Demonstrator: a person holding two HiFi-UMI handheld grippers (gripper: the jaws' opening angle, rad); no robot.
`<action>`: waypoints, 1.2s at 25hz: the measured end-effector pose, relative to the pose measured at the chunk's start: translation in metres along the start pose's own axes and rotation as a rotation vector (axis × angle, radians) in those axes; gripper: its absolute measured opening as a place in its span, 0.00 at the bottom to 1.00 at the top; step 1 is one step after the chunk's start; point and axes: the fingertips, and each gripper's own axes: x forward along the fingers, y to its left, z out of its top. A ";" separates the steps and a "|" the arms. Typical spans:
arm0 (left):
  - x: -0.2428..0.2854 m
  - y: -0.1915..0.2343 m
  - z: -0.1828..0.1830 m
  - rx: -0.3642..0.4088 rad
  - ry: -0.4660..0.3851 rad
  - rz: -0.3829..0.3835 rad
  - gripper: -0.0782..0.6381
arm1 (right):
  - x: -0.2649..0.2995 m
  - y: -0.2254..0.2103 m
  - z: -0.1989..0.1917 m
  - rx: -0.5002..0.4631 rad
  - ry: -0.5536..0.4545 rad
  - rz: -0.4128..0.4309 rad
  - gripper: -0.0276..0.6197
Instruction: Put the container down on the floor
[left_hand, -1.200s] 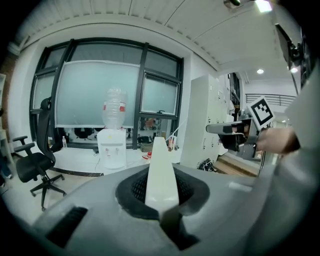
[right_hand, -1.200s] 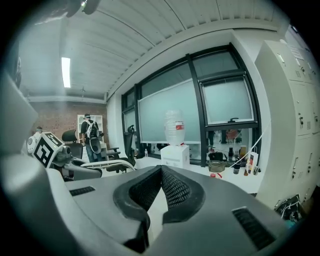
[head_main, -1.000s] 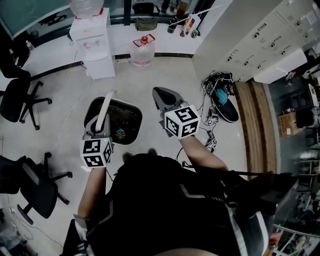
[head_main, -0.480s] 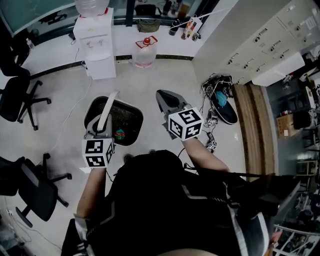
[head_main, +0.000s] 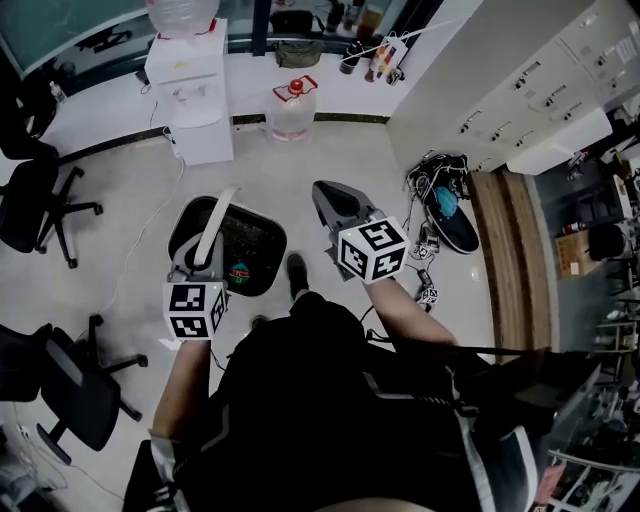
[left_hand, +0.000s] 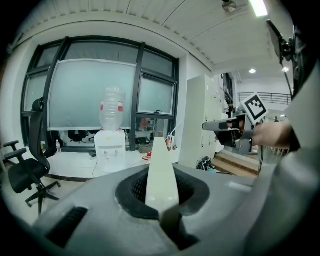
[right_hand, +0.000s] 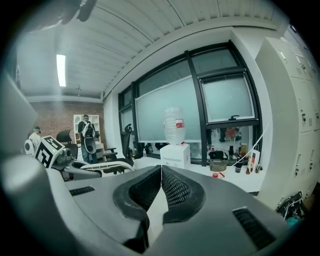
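**B:** Jaws?

**A:** Left gripper: clenched on the white handle, which stands upright between the pads. Right gripper: pressed together tip to tip, with nothing between.

**B:** And the container?

**A:** Container: black, oval, seen from above. It sits below and ahead of my left gripper, joined to it by that handle, over bare floor. The dispenser stands well beyond it. Something small, red and green, lies inside. The head view does not show whether the base touches the floor. I judge that it hangs clear.

**B:** What has changed in the last second?

**A:** The grip has not: same clamp, same tilt of the handle, and the right gripper level beside it as before. The room has slid a little in the head view. One shoe now shows ahead of the body, just beside the container. A second ago only two toe tips showed there. I read that as a step forward.

**B:** What does that mean for the task?

**A:** I am still carrying, and lowering has not begun. Next I would halt and sink the left gripper until the base rests and the handle slackens, then release. Two cautions: the container may swing, and the shoe is close to it.
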 end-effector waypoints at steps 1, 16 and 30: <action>0.006 0.003 0.002 -0.003 0.001 0.003 0.15 | 0.007 -0.005 0.001 0.005 -0.002 0.005 0.06; 0.126 0.035 0.066 -0.017 0.012 0.066 0.15 | 0.117 -0.103 0.035 0.016 0.008 0.116 0.06; 0.231 0.036 0.099 -0.032 0.046 0.103 0.15 | 0.160 -0.217 0.037 0.042 0.025 0.141 0.06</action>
